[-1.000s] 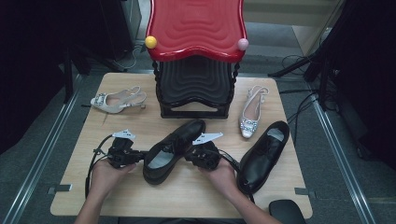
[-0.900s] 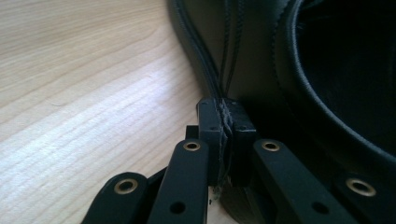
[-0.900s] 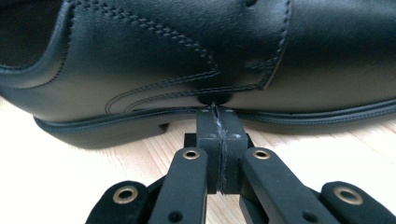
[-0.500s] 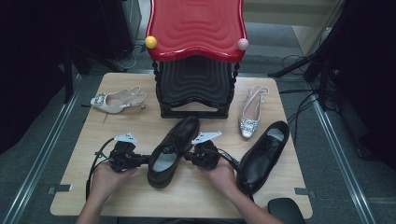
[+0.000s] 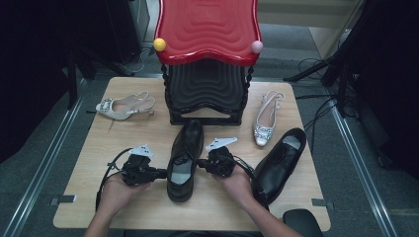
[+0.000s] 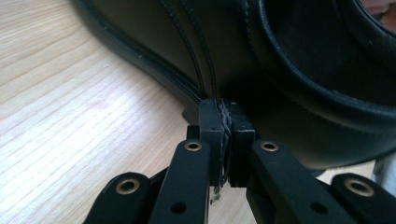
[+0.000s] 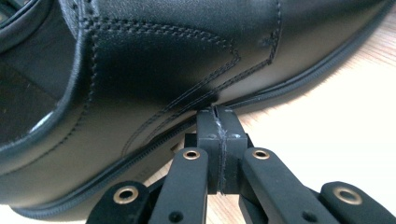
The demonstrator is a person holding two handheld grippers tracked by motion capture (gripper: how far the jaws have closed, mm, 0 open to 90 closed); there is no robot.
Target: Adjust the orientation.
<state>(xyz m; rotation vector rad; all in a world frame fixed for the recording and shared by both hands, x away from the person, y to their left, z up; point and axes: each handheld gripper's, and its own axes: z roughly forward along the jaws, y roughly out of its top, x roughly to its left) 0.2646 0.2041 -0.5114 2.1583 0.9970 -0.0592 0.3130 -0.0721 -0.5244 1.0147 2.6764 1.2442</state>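
With both pairs of jaws pressed together and empty, the left gripper and right gripper should push evenly on the glossy black leather lace-up shoe mid-table, steering it straight toward the black-and-red tiered plastic shoe rack.

No legible text or labels anywhere (shoes included)

You face a pale wood-grain tabletop, matt and smooth. The black shoe between your tools looks like smooth leather with a soft sheen and stitched seams. Each tool is matt black plastic with brass-coloured rivets. The red shelf is glossy plastic.
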